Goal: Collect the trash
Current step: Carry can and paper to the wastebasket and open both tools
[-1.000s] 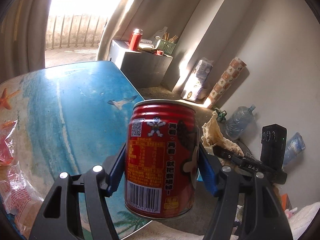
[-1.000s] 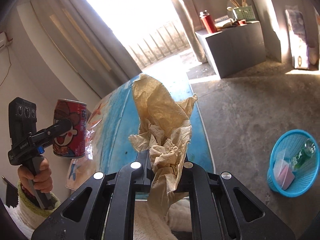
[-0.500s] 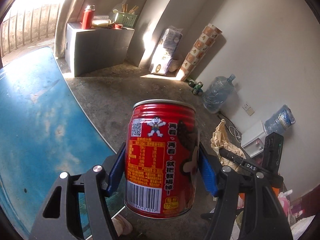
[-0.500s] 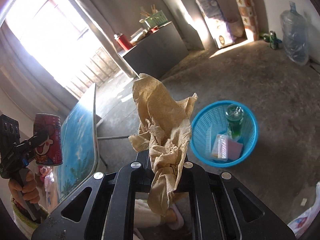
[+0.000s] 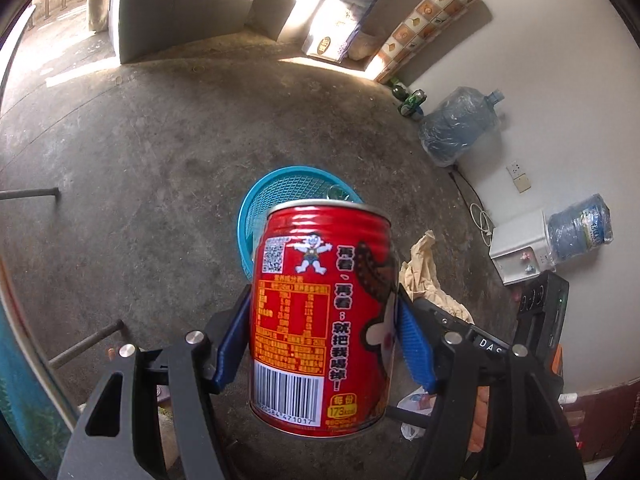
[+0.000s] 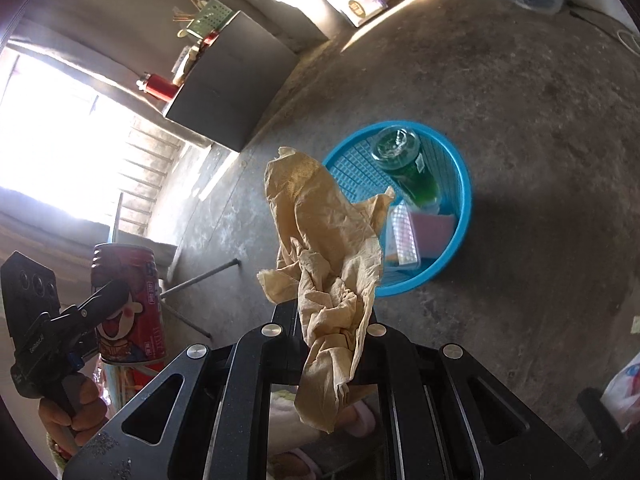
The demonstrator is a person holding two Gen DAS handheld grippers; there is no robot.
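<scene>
Gripping an upright red can (image 5: pixel 324 320) in the left tool (image 5: pixel 325 344); pinching crumpled brown paper (image 6: pixel 328 264) in the nearly closed right tool (image 6: pixel 324 332); both above bare concrete floor (image 5: pixel 140 152) (blue basket (image 6: pixel 460 184) below, water jugs (image 5: pixel 460 128) along the white wall).

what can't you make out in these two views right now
- Left wrist view: most of the blue basket and what lies in it, hidden behind the red can held in the left gripper.
- Right wrist view: the near side of the basket, covered by the crumpled paper pinched in the right gripper.
- Right wrist view: the flat items under the green bottle, too small to identify.
</scene>
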